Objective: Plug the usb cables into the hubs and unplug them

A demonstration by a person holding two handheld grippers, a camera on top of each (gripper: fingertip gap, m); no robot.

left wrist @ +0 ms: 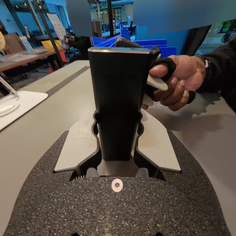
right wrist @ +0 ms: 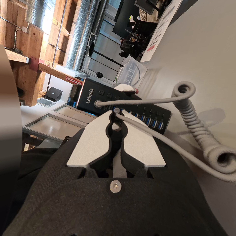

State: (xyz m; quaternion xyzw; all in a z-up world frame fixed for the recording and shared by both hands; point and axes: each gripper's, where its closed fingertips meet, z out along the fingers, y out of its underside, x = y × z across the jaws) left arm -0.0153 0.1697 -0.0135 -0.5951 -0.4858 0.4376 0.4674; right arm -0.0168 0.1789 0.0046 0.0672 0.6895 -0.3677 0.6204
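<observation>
In the left wrist view my left gripper [left wrist: 118,116] is shut on a black USB hub [left wrist: 120,89] and holds it upright above the grey table [left wrist: 51,140]. A hand [left wrist: 185,79] holds the right gripper against the hub's far right side, and its white fingers [left wrist: 157,83] show there. In the right wrist view the hub [right wrist: 83,97] shows a row of blue ports. My right gripper [right wrist: 116,112] is shut on a grey USB plug [right wrist: 116,110] at that row. Whether the plug is seated is hidden. A second grey cable [right wrist: 140,101] is plugged in beside it. Both run to a grey coiled cable [right wrist: 189,114].
A white stand base [left wrist: 25,102] sits on the table at the left. Blue bins [left wrist: 146,43] stand behind the hub. A clear plastic bin [right wrist: 132,71] and a paper sheet [right wrist: 159,31] lie on the table beyond the hub. Only a small space, under 4 cm, lies between the two pairs of fingers.
</observation>
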